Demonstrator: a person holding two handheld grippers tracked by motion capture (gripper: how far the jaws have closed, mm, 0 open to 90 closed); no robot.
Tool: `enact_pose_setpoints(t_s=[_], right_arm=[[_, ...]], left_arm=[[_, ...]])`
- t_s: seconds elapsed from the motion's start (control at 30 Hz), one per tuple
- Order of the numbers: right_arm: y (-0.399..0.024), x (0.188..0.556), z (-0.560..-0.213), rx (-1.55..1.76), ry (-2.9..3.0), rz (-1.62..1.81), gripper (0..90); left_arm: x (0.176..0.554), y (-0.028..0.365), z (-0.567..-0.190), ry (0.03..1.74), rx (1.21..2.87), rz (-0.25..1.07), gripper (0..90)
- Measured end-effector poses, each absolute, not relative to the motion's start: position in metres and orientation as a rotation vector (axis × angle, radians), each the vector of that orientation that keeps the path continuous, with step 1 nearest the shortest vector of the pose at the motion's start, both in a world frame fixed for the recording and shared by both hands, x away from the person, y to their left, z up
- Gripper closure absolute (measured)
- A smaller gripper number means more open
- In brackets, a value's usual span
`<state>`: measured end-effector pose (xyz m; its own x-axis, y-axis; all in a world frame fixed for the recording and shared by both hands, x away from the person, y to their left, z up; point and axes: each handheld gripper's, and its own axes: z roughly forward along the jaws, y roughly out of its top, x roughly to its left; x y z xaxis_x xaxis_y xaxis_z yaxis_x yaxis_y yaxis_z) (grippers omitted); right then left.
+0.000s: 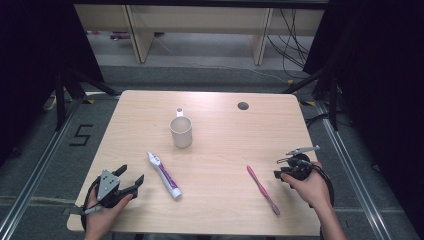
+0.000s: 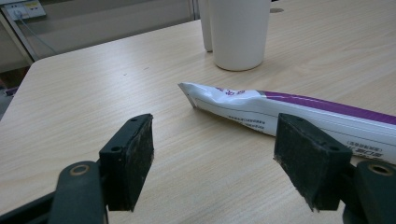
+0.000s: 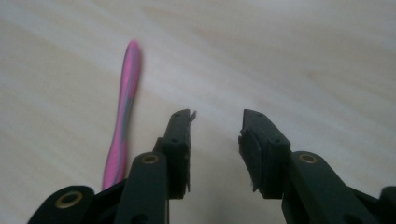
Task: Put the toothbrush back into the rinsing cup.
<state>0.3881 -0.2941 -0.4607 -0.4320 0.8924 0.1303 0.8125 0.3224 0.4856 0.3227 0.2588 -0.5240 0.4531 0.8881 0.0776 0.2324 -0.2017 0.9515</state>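
Approach step, likely: left gripper point(image 1: 131, 178) fingers apart, empty, aimed at the toothpaste tube point(image 1: 165, 175) lying near-left of the mug point(image 1: 181, 131). Right gripper point(image 3: 215, 140) fingers apart beside the toothbrush point(image 1: 263, 189). Next: straddle the tube, close.

Floor point(image 1: 65, 150) left of table point(image 1: 225, 130): a black "5" point(image 1: 81, 135) marked on the grey surface. Toothpaste tube point(image 2: 299, 114): white with purple band, carried small dark print in several lines plus red lettering near the crimped end; all too small and blurred to read. No other legible text was noted.
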Motion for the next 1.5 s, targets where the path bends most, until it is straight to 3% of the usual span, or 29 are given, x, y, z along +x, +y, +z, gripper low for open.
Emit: enact_pose_setpoints(t_s=[0.13,0.37,1.5], right_arm=[[-0.283,0.395,-0.453,1.634,2.595,0.458,63.9],[-0.263,0.402,-0.451,1.623,2.740,0.261,63.3],[-0.204,0.412,-0.465,1.504,2.811,0.048,70.7]], left_arm=[[0.323,0.260,-0.524,0.981,1.692,0.809,27.9],[0.322,0.258,-0.524,0.975,1.701,0.820,28.0],[0.323,0.257,-0.524,0.960,1.706,0.826,27.9]])
